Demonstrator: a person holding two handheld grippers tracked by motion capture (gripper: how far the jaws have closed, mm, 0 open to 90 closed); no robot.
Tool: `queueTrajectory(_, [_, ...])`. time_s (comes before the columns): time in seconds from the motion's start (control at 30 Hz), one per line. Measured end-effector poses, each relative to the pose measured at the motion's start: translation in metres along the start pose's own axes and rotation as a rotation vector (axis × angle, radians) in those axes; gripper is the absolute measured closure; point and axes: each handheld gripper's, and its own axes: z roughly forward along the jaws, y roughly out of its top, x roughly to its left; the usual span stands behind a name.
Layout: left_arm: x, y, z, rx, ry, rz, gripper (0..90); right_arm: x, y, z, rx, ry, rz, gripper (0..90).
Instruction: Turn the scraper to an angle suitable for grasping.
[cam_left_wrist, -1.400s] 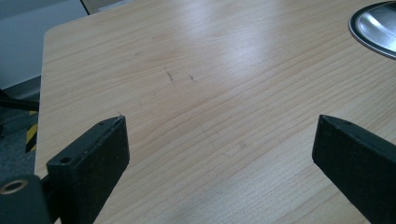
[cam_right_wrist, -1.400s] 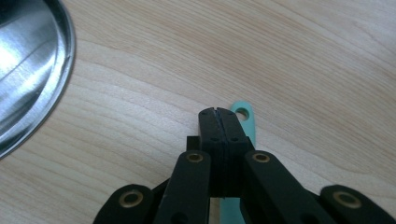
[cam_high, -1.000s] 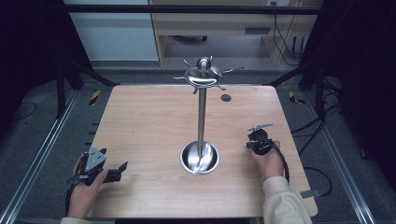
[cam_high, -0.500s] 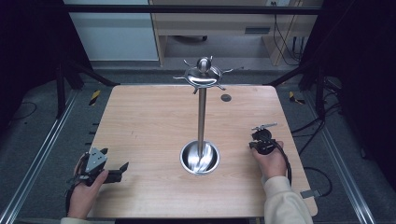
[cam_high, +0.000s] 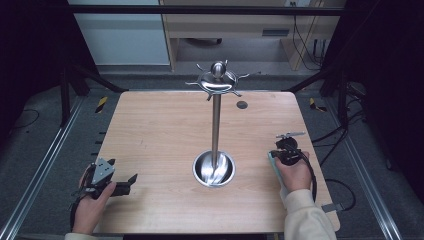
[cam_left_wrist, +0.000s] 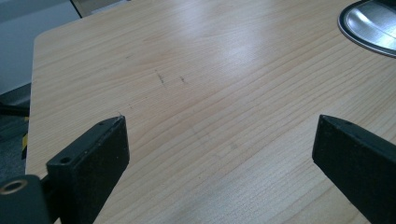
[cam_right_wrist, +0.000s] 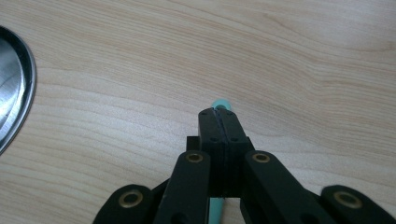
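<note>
Right gripper view: black right gripper (cam_right_wrist: 218, 112) jaws clamped on a thin turquoise strip (cam_right_wrist: 221, 103), mostly hidden; left gripper (cam_left_wrist: 219, 140) jaws wide apart, empty, at seven o'clock of the wooden table (cam_high: 160, 130).

Stand (cam_high: 214, 167) mid-table (cam_high: 160, 125); left tool (cam_high: 131, 178) left, right tool (cam_high: 290, 135) right.

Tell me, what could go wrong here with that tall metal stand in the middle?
The right gripper pinches a thin teal strip by a narrow bite, so it might slip out. The tall metal stand rises between both hands; a careless sweep could knock it. The left gripper hangs open, idle.
</note>
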Motion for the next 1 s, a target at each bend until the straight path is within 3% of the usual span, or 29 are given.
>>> queueTrajectory(0.23, [0.000, 0.000, 0.000, 0.005, 0.001, 0.004, 3.7, -0.001, -0.001, -0.007, -0.007, -0.005, 0.006, 89.4])
queueTrajectory(0.47, [-0.001, 0.000, 0.000, 0.006, -0.002, 0.008, 3.7, 0.000, -0.004, -0.011, 0.013, 0.003, 0.017, 83.3])
queueTrajectory(0.87, [-0.001, -0.001, 0.000, 0.009, 0.002, 0.016, 3.7, 0.000, 0.003, -0.008, 0.086, -0.033, -0.018, 68.4])
queueTrajectory(1.0, [0.000, -0.001, -0.001, 0.010, 0.005, 0.014, 3.7, 0.001, 0.010, -0.002, 0.143, -0.032, -0.021, 64.6])
